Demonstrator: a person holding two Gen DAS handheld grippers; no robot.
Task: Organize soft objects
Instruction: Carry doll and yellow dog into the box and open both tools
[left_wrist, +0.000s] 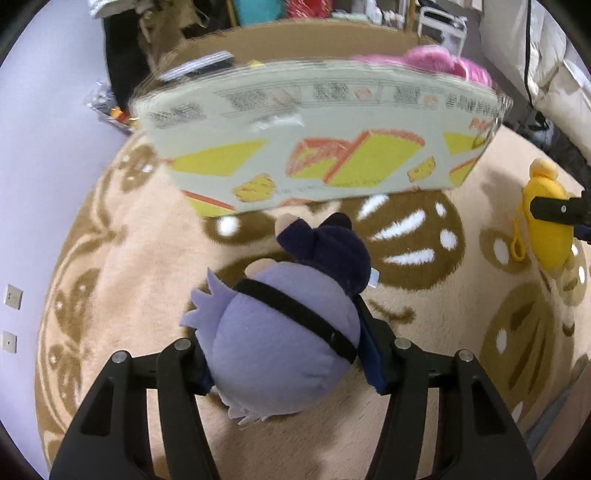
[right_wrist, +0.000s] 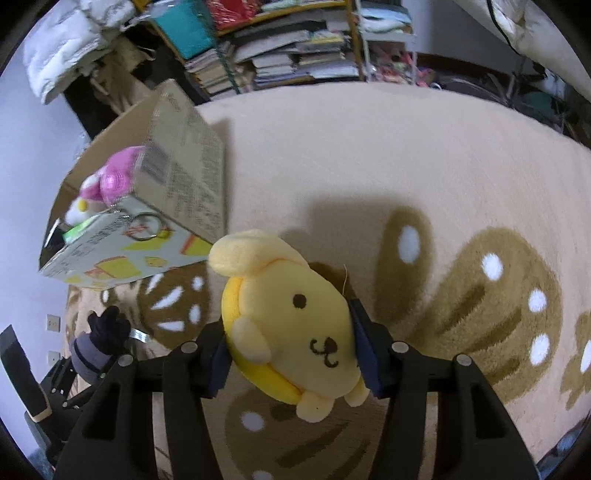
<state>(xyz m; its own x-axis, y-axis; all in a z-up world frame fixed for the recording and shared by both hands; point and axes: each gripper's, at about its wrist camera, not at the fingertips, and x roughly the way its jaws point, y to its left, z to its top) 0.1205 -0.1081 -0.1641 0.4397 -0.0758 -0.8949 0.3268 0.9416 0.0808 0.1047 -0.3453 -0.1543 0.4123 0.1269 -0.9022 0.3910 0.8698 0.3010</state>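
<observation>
Already a pink plush toy (right_wrist: 116, 175) lies in the cardboard box (left_wrist: 317, 147). Left gripper (left_wrist: 288, 360) pinches the purple plush toy (left_wrist: 284, 332), right gripper (right_wrist: 291, 349) clamps the yellow plush dog (right_wrist: 291, 325); both hang above the rug (right_wrist: 406, 166), not yet boxed.

Home room: patterned carpet (right_wrist: 369, 155), crammed bookshelf (right_wrist: 288, 48), bedding (right_wrist: 70, 44) heaped.

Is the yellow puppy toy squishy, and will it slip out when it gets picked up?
Probably squishy: the yellow puppy plush bulges between the right gripper pads. Likely light, being stuffed fabric. Its fuzzy surface should grip well, so slipping seems unlikely.
</observation>
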